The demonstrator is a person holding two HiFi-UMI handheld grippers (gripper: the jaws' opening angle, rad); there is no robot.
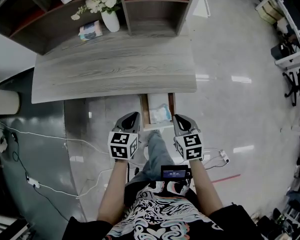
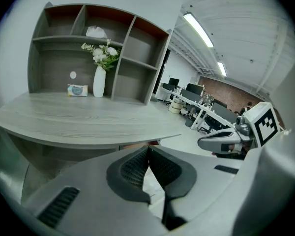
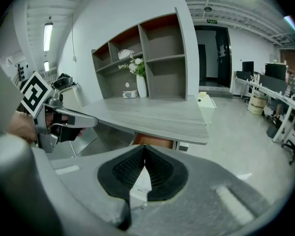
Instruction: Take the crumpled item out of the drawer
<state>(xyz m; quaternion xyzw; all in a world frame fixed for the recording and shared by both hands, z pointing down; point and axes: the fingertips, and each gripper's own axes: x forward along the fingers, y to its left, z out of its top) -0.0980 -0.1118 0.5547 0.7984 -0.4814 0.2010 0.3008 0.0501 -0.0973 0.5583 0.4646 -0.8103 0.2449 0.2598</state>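
A person stands at a grey wood-grain surface (image 1: 115,69) with a handheld gripper in each hand, both levelled at the open drawer (image 1: 145,112) that juts out from under its near edge. The crumpled item (image 1: 161,113), a pale bluish-white wad, lies inside the drawer toward its right side, untouched. In the head view the left gripper (image 1: 132,116) hangs just beside the drawer's left wall and the right gripper (image 1: 179,118) just beside its right wall, the drawer between them.

Each gripper's own view shows its fingers closed tip to tip with nothing caught between them: the left pair (image 2: 132,170) meet in a point in front of the surface's edge, and the right pair (image 3: 161,173) do the same. Neither gripper carries anything.

With the drawer already pulled out, the task appears to stand at the reach, before any grasp. The next move likely calls for one gripper, probably the right since the wad sits nearer it, to part its fingers, dip over the drawer wall and close on a raised fold of the item. A soft, loose wad should give under the fingers, so a bite well into its bulk looks safer than a pinch at an edge.

Farther back, a white vase of flowers (image 1: 110,19) and a small packet (image 1: 90,31) stand near the shelf unit (image 1: 155,4), well apart from the action
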